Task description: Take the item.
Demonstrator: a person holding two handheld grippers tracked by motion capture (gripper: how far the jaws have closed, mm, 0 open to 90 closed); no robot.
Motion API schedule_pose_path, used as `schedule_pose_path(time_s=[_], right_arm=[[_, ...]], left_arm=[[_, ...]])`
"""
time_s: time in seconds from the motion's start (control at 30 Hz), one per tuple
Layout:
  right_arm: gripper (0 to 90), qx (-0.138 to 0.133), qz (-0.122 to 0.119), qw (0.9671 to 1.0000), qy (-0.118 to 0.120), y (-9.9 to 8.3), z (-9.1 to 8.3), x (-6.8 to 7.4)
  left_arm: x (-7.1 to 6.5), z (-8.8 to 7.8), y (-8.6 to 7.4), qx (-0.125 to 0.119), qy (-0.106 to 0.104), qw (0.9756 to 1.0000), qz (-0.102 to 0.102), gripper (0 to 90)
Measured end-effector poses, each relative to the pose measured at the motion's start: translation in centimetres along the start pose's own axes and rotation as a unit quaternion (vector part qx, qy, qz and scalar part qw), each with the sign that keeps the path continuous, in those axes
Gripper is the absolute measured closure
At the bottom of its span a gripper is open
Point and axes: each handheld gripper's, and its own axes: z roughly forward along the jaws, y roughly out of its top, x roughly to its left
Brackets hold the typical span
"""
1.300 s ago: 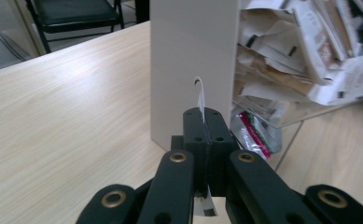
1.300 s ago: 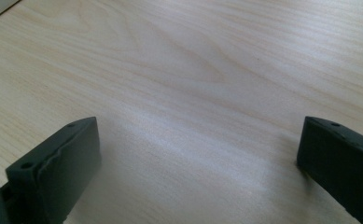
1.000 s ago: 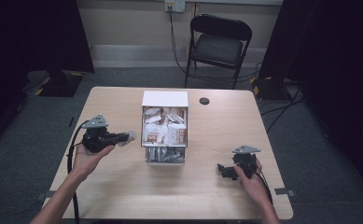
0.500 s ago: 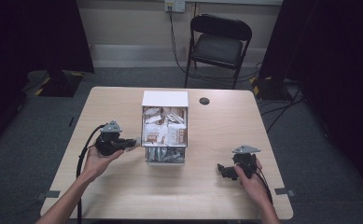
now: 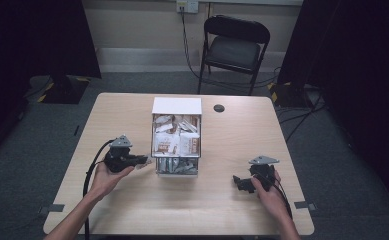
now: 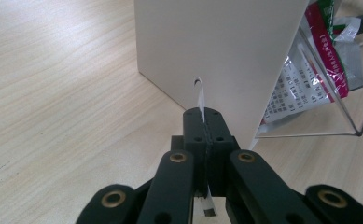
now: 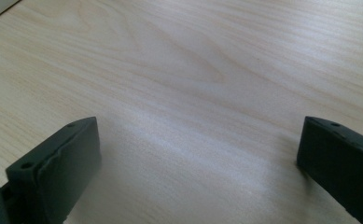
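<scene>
A white box (image 5: 177, 106) with a clear front stands mid-table, stuffed with snack packets (image 5: 176, 140). My left gripper (image 5: 144, 160) sits low beside its left wall, pointing at it. In the left gripper view the gripper (image 6: 203, 114) is shut on a thin white wrapper strip (image 6: 198, 93), seen edge-on with its tip curled just short of the white wall (image 6: 216, 46). Red-and-white packets (image 6: 310, 70) show behind the clear panel. My right gripper (image 5: 238, 181) rests at the table's right front, and in its own view the gripper (image 7: 198, 163) stands open over bare wood.
A small black round disc (image 5: 219, 108) lies on the table behind the box. A black folding chair (image 5: 234, 47) stands beyond the far edge. Cables trail from both grippers toward the table's front edge (image 5: 182, 232).
My left gripper has moved right and down toward the box's left wall, still holding the thin wrapper. The right gripper has stayed put.
</scene>
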Motion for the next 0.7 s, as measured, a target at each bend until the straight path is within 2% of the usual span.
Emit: schedule_pose_path(time_s=[0.2,0.43,0.5,0.7], right_arm=[[0.0,0.000,0.001,1.0000,0.000,0.0,0.0,0.0],[0.0,0.000,0.000,1.0000,0.000,0.0,0.0,0.0],[0.0,0.000,0.000,1.0000,0.000,0.0,0.0,0.0],[0.0,0.000,0.000,1.0000,0.000,0.0,0.0,0.0]], left_arm=[[0.3,0.9,-0.5,0.019,-0.001,0.9998,-0.003,89.9],[0.6,1.6,-0.9,0.023,-0.005,0.9996,-0.012,89.9],[0.5,1.8,-1.0,0.030,-0.005,0.9995,-0.009,89.9],[0.3,2.2,-1.0,0.031,-0.010,0.9994,-0.009,89.7]])
